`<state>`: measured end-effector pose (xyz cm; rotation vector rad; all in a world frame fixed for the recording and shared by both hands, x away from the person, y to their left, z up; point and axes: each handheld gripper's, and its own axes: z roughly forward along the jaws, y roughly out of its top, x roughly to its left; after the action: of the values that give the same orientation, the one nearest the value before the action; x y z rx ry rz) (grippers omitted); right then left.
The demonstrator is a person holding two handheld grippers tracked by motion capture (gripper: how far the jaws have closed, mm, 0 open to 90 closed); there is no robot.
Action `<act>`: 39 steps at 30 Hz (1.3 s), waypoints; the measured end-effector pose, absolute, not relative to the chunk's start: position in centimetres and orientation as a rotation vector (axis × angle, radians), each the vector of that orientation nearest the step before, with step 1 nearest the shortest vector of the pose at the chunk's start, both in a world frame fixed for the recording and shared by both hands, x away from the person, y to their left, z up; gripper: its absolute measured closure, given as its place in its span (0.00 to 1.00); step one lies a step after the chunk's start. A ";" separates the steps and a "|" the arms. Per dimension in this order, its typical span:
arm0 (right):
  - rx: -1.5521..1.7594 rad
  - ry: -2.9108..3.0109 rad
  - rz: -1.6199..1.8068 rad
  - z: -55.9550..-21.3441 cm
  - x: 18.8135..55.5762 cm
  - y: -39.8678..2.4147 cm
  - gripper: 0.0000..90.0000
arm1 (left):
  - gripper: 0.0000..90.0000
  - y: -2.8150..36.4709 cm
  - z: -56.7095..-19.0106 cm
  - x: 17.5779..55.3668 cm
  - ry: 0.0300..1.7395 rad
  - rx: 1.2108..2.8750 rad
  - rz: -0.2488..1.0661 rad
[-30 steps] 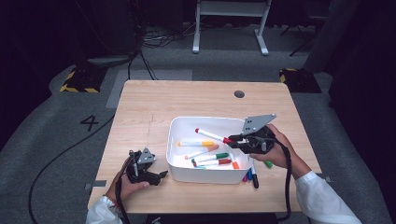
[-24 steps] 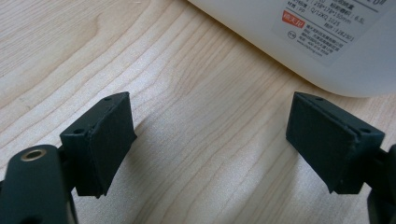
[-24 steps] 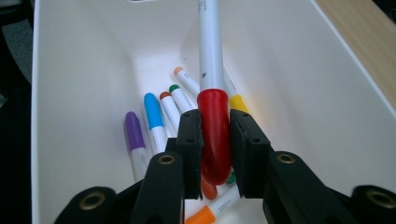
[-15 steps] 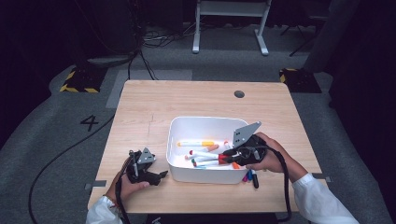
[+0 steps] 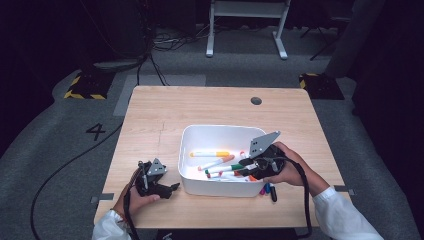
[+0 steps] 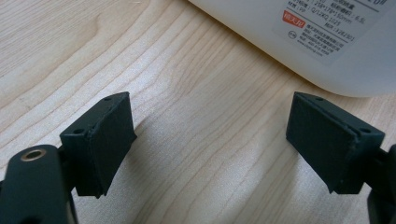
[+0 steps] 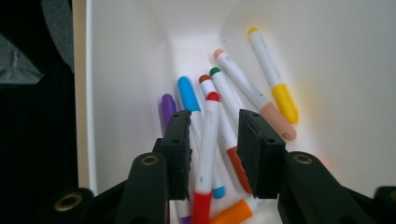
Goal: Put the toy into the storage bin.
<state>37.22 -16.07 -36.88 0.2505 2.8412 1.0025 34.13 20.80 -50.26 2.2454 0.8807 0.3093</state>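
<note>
On the wooden tabletop (image 5: 165, 115) sits a white plastic bin (image 5: 205, 136) with a heap of markers inside. The right gripper (image 7: 214, 140) reaches down into the bin, its fingers (image 7: 180, 149) narrowly parted, and the red-capped marker (image 7: 205, 154) lies straight between them, apparently free of both pads. A blue marker (image 7: 189, 95), a purple one (image 7: 167, 107) and a yellow-capped marker (image 7: 273, 77) lie beyond on the bin floor. Two more markers (image 5: 269, 190) rest on the tabletop just beside the bin. The left gripper (image 6: 210, 140) rests low near the bin's left wall, fingers (image 6: 109, 135) spread wide over bare wood.
</note>
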 end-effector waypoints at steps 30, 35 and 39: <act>0.842 2.454 1.028 -40.8 37.0 -31.2 0.56 | 0.17 20.8 -50.3 34.1 0.881 2.246 0.309; 0.884 2.505 0.980 -43.5 37.2 -31.0 0.54 | 0.17 20.8 -50.3 34.1 0.880 2.246 0.309; 0.911 2.523 0.974 -44.9 37.3 -30.7 0.52 | 0.17 20.8 -50.3 34.1 0.880 2.246 0.309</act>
<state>37.29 -30.72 -44.91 0.9108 2.5229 0.9737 34.14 20.80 -50.26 2.2459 0.8803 0.3090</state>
